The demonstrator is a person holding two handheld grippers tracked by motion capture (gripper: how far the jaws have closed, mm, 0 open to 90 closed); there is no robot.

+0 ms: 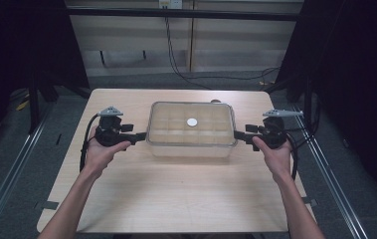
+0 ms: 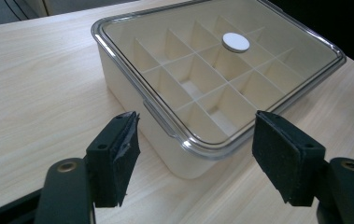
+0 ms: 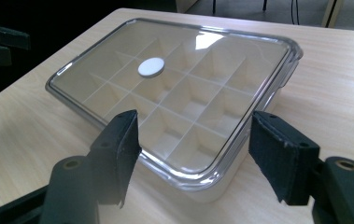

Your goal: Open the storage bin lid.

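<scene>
A cream box [image 1: 191,130] with several inner compartments and a clear lid rests on the middle of the wooden table [image 1: 176,199]. A white round disc [image 1: 191,122] sits at the lid's centre. My left gripper [image 1: 141,135] is at the box's left end and my right gripper [image 1: 238,134] at its right end, each held in a hand. In the left gripper view the jaws [image 2: 194,140] stand wide on either side of a box [image 2: 202,93] corner, pads clear of it. The right gripper [image 3: 193,135] is likewise open around the box's [image 3: 179,102] near end.
Bare table surface lies in front of the box and behind it. Metal rails [image 1: 12,169] run along the floor on both sides of the table. A black cable [image 1: 176,59] trails over the floor at the back, and dark curtains stand left and right.
</scene>
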